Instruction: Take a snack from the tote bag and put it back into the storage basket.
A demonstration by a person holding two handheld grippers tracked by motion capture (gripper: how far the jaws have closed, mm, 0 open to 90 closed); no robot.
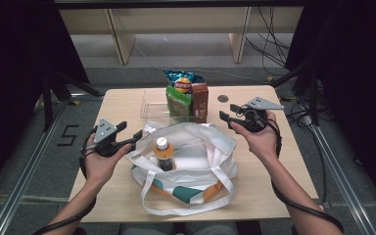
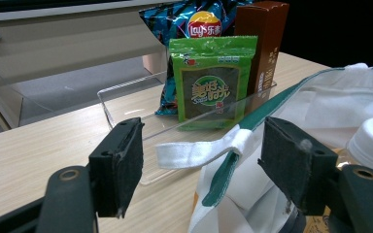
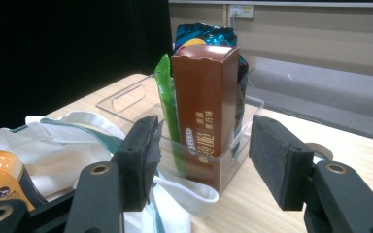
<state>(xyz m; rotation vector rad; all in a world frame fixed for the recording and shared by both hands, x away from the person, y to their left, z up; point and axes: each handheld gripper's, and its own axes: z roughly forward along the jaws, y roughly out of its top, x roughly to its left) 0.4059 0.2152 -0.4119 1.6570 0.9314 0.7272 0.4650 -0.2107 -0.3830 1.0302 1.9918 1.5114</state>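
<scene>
The right gripper (image 1: 228,114), jaws spread and empty, points at the brown box (image 3: 206,114), which stands upright in the clear tray (image 1: 149,105) at twelve o'clock from the tote bag (image 1: 196,161). The left gripper (image 1: 130,134), also released, sits at the bag's nine o'clock rim. The green packet (image 3: 167,102) leans against the box, so a careless pinch could likely catch both, or tip the box and drag the light tray. The bottle (image 1: 163,153) already stands inside the bag.

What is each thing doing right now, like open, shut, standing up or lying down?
Tote bag: open, lying on the table.
Bottle: upright in the bag, capped.
Clear bin: snacks at one end.
Brown box: upright, closed.
Green packet: upright, sealed.
Left gripper: open.
Right gripper: open.
</scene>
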